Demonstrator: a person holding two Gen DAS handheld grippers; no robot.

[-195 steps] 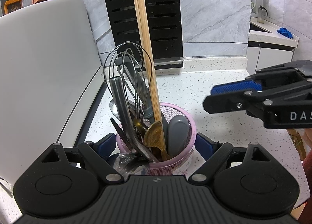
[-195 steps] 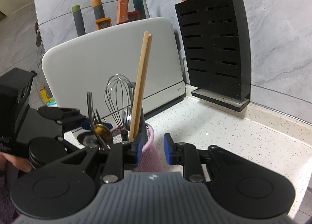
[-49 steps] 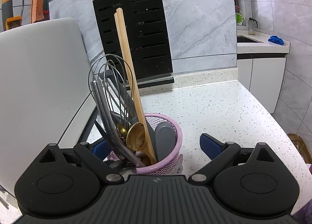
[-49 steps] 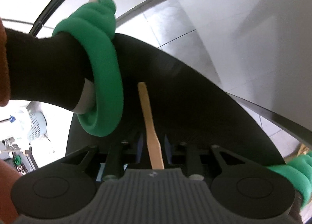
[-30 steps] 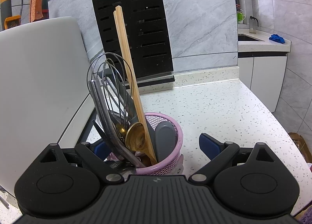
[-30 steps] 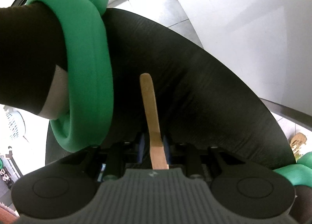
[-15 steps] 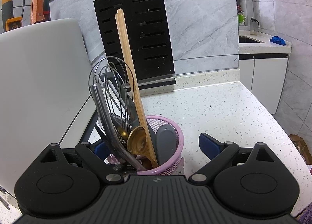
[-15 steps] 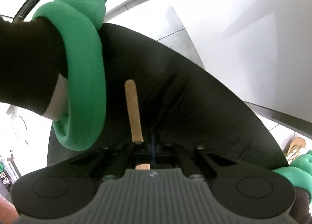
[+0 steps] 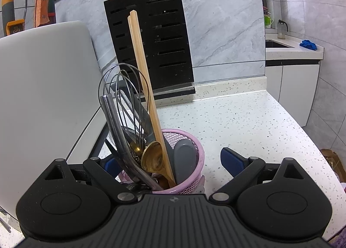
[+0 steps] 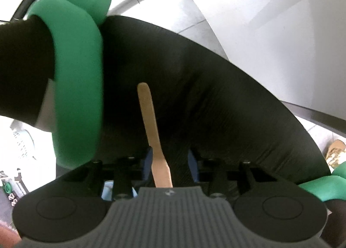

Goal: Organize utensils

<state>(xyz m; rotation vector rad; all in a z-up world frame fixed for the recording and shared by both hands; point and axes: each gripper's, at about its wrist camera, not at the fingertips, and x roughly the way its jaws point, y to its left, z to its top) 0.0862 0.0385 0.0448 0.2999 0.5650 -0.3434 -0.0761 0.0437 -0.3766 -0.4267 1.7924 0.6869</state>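
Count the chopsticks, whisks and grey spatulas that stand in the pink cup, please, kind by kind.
chopsticks: 2
whisk: 1
grey spatula: 1
Total: 4

Nothing here can be read as a word or number. The nearest thing to a sign is a small round emblem (image 9: pixel 173 199) moulded into the ribbed housing of the left gripper (image 9: pixel 173 161), low in the middle of the frame; it is a symbol, not letters. The same kind of emblem (image 10: pixel 169 192) sits on the housing of the right gripper (image 10: pixel 169 161), again low and central. In the upper left of the left wrist view, a yellow tool (image 9: pixel 14 28) by the wall carries a dark label, too small to make out.
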